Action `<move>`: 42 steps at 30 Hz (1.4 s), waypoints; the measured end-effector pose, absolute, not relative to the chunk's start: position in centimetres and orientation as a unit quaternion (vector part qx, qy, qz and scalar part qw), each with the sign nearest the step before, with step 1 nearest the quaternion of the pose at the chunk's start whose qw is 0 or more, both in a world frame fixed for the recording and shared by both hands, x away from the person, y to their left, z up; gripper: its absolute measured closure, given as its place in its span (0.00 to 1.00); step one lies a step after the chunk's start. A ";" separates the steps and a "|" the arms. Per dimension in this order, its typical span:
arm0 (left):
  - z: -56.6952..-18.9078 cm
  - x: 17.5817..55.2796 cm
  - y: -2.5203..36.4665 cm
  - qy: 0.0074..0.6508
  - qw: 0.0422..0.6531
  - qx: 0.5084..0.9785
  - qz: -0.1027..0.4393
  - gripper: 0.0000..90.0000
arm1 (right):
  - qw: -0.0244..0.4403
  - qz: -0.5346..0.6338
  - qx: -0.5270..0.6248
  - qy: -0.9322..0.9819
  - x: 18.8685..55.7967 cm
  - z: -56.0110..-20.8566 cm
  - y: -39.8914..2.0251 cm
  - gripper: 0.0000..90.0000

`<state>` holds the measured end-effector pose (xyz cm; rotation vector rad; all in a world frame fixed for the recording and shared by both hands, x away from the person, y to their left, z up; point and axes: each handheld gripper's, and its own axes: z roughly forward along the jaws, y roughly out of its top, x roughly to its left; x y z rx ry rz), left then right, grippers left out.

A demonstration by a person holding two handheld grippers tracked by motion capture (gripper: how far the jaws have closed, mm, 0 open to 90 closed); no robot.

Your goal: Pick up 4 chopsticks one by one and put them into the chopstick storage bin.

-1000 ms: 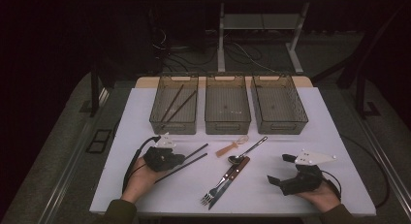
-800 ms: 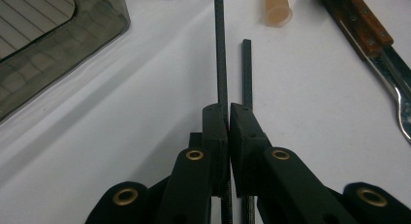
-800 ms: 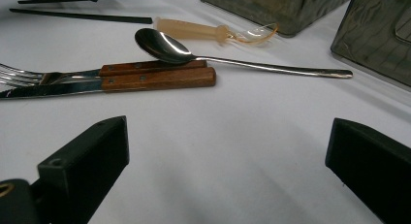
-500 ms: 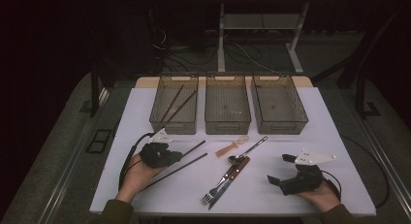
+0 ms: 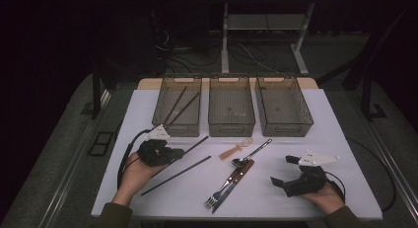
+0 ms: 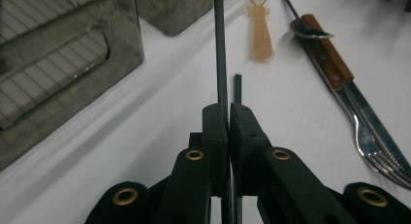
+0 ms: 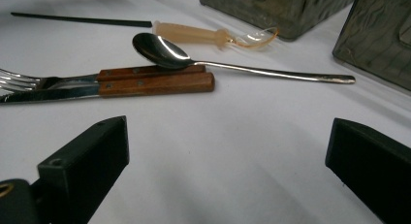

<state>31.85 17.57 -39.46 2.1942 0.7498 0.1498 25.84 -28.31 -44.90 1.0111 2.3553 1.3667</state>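
1. At the table's left, the left gripper (image 5: 170, 153) pinches a black chopstick (image 6: 220, 54) just before the left bin (image 5: 178, 111).
2. The right gripper (image 5: 282, 170) rests spread on bare table (image 5: 340, 139), well apart from the cutlery (image 5: 231, 181).

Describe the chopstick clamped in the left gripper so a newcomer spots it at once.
Start at the white table and find the leftmost of three bins. Just before it, the left gripper is shut on one black chopstick, whose tip points toward the middle bin. Its loose twin lies flat on the table nearer the person.
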 end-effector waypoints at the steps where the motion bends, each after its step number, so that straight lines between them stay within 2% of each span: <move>1: -39.3 31.9 17.6 0.296 0.402 0.864 0.057 0.96 | 0.120 0.470 0.343 0.805 25.9 -44.9 -28.3 0.02; 23: -36.5 36.2 16.6 0.320 0.439 0.834 0.098 0.96 | 0.118 0.462 0.349 0.807 26.1 -45.1 -28.1 0.02; 42: -34.3 43.9 16.6 0.374 0.417 0.815 0.148 0.95 | 0.117 0.466 0.352 0.803 26.2 -45.1 -28.2 0.02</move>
